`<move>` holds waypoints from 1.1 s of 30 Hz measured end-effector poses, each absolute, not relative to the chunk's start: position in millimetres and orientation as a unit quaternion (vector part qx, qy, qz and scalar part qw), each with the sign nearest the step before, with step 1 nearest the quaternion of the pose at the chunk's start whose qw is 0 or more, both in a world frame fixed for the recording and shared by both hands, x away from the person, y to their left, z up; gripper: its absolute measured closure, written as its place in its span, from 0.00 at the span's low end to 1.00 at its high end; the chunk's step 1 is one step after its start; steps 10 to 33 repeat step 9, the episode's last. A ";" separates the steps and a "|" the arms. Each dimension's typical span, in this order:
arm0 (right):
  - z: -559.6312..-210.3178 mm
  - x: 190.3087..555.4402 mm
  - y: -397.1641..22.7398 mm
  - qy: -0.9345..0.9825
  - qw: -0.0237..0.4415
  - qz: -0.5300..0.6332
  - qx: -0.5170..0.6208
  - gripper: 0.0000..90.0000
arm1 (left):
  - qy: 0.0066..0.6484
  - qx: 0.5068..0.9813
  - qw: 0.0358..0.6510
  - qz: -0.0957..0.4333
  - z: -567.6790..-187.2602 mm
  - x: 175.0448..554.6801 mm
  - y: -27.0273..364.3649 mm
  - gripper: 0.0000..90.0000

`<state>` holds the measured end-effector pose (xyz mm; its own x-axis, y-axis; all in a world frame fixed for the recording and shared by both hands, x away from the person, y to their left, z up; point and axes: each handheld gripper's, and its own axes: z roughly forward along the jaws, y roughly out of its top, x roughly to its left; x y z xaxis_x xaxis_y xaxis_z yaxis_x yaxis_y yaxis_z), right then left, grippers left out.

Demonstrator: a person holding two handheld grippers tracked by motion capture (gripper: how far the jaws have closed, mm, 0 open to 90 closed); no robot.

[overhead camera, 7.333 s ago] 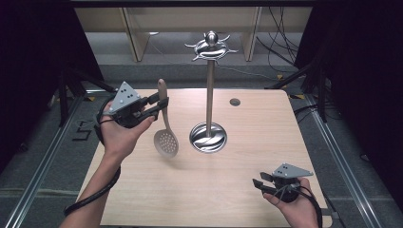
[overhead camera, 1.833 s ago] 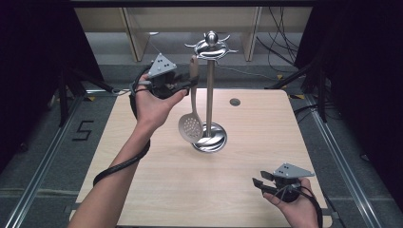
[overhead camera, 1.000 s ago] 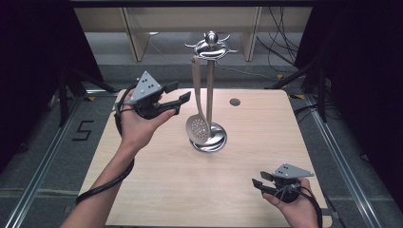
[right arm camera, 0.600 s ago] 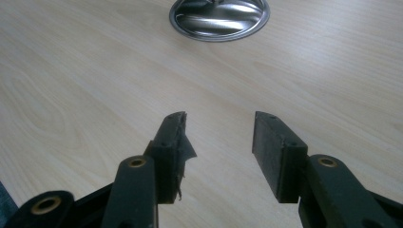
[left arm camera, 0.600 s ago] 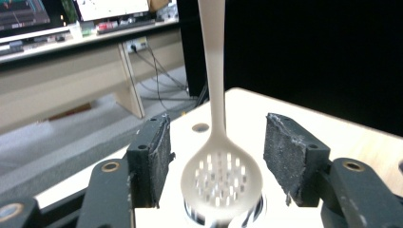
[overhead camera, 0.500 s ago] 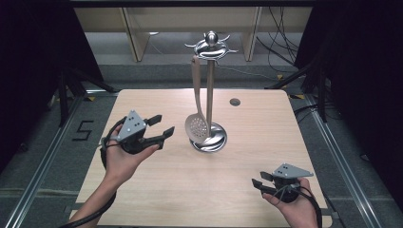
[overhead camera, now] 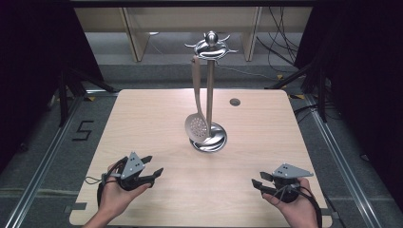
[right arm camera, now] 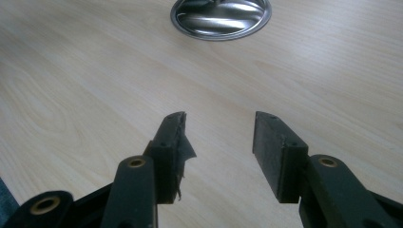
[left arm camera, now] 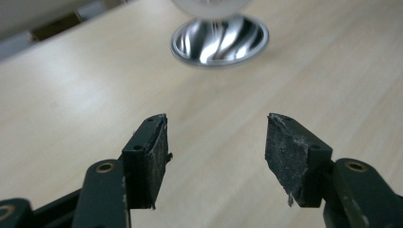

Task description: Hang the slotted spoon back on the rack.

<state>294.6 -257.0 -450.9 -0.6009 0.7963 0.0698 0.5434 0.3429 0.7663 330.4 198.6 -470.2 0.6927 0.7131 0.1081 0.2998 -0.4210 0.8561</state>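
A slotted metal spoon (overhead camera: 197, 127) hangs by its handle from the top hooks of a chrome utensil stand (overhead camera: 210, 90), and its bowl rests beside the stand's round base (overhead camera: 216, 141). My left gripper (overhead camera: 156, 164) sits low over the table's near-left corner. It is open, its jaws have just been opening, and nothing lies between them (left arm camera: 216, 137). My right gripper (overhead camera: 258, 180) is open at the near-right corner, also empty (right arm camera: 218, 133). Both gripper views look along bare wood toward the stand's base (left arm camera: 219, 40) (right arm camera: 221, 16).
The wooden table (overhead camera: 142, 123) has a small dark round grommet (overhead camera: 234, 101) at the back right. Beyond the far edge stand pale shelf legs (overhead camera: 130, 33) and loose cables (overhead camera: 278, 42) on the floor. Metal rails run along both sides.
My left hand has let go of the spoon, which now hangs on the stand. The left hand dropped from beside the stand to the near-left of the table. The right hand stayed put.
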 end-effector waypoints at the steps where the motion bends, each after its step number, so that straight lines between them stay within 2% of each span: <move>1: -451.0 292.9 -255.1 0.800 0.146 0.396 0.427 0.61 | 0.312 0.810 0.438 0.233 -471.9 331.7 201.0 0.44; 7: -452.7 294.9 -256.4 0.804 0.152 0.396 0.416 0.61 | 0.332 0.795 0.447 0.241 -467.9 338.4 206.2 0.43; 33: -452.8 295.7 -257.3 0.806 0.157 0.396 0.411 0.61 | 0.327 0.799 0.443 0.241 -467.7 338.9 207.8 0.43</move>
